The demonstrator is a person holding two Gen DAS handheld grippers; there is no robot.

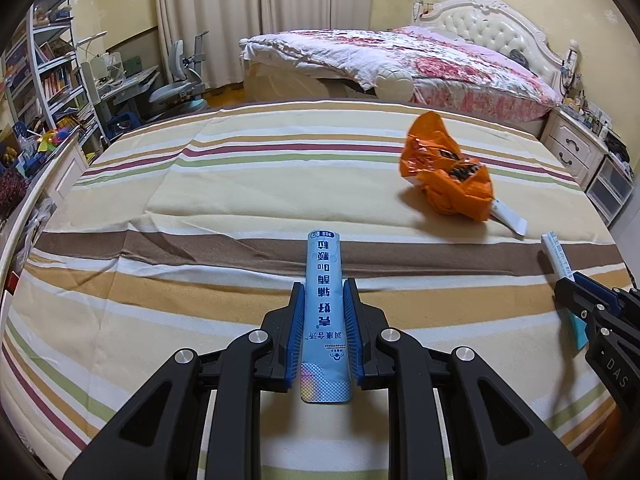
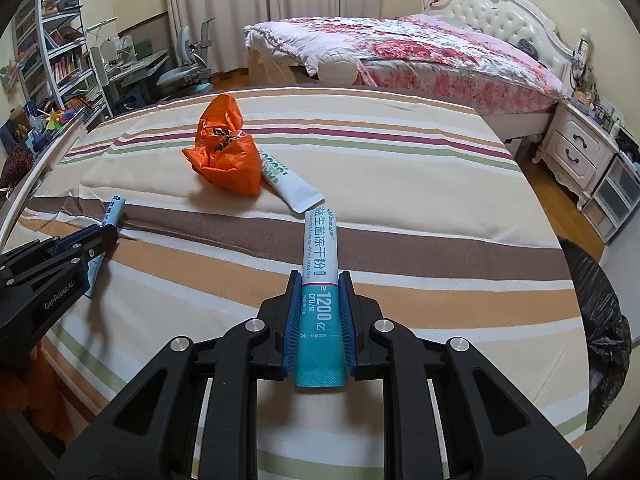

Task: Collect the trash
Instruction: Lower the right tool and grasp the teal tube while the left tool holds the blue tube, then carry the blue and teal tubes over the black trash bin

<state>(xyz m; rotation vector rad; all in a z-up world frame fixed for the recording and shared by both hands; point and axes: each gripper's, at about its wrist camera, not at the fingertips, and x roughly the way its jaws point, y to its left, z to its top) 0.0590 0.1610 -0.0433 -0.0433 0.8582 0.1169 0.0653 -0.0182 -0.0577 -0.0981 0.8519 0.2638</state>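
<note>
We had both grippers clamped on trash above the striped bedspread (image 1: pixel 200 208) of the near bed. The left gripper (image 1: pixel 324 320) had its blue-padded fingers (image 1: pixel 296 320) closed on the long sides of a pale blue foil stick sachet with dark blue lettering (image 1: pixel 323 300), and the right gripper (image 2: pixel 320 312) was gripping a white and teal stick sachet printed with a large number (image 2: pixel 320 280) in the same way, pads flat against its edges. We judged both sachets very light, thin and limp, with slick film that could slide or buckle if pinched near an end, so a hold around the middle across the narrow width, as we had it, seemed soundest. Using the crumpled orange plastic bag (image 2: pixel 226 152) as our landmark: it lay on the bedspread well beyond both grippers, and a white flat sachet with green print (image 2: pixel 290 188) lay against its side, part tucked beneath it. We expected the bag to be featherlight, soft and springy, best taken by a bunched fold, not its smooth face. The white sachet looked flat to the cloth, so its free end was the likely place to nip. A black plastic sack (image 2: pixel 600 320) stood beside the bed, far from the orange bag.
</note>
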